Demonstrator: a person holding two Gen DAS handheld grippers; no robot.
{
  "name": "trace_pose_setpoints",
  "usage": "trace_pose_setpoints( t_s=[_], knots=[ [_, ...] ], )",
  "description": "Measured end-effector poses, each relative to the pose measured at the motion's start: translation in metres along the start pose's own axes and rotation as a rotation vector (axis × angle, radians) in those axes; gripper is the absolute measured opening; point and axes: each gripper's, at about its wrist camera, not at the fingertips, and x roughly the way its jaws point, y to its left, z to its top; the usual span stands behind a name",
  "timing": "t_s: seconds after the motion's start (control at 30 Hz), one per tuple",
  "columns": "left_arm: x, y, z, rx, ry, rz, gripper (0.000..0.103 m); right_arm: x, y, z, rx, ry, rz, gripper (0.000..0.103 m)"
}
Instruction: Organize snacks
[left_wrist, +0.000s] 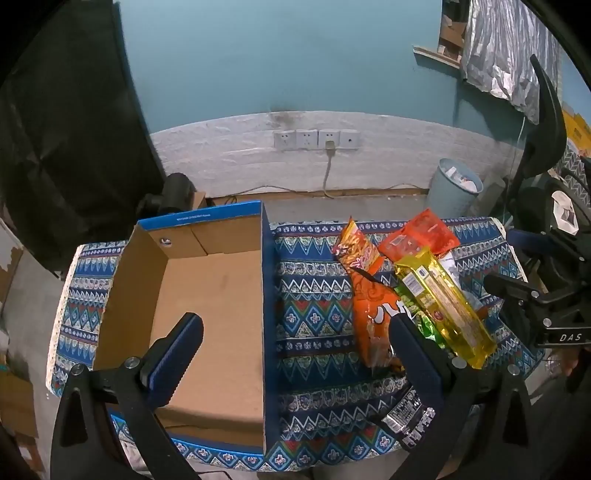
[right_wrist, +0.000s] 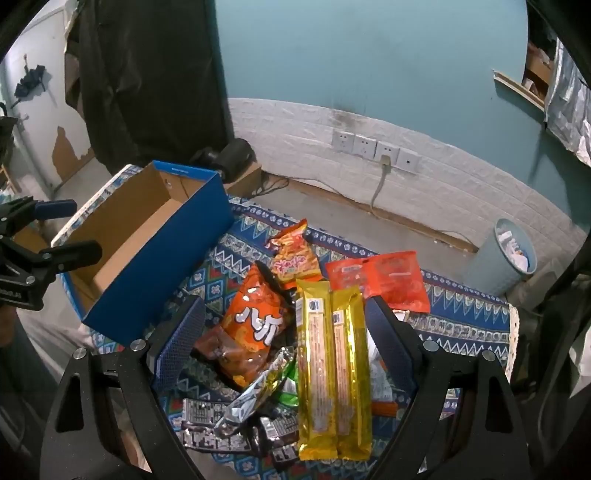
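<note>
Black tools, left (left_wrist: 295, 347) and right (right_wrist: 284, 332), wide open, empty-jawed.

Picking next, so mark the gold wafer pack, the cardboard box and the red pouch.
gold wafer pack (right_wrist: 332, 365): right wrist view, middle seam.
cardboard box (left_wrist: 218, 291): left wrist view, bare floor.
red pouch (right_wrist: 391, 280): right wrist view, flat face.

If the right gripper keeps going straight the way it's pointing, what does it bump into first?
Most likely the long yellow packet, which lies on top of the snack pile directly between the open fingers of the right gripper. The orange bag sits just beside it, so depth makes that a close call.
</note>
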Motion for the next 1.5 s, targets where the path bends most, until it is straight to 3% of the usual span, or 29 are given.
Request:
trace_pose_setpoints(
  t_s=[1.5],
  knots=[
    [0.0088,-0.0069,-0.0048,0.017,0.036,-0.003,0.102,-0.0006,0.0026,-0.0011,0.002,0.013,0.007,0.087]
  ],
)
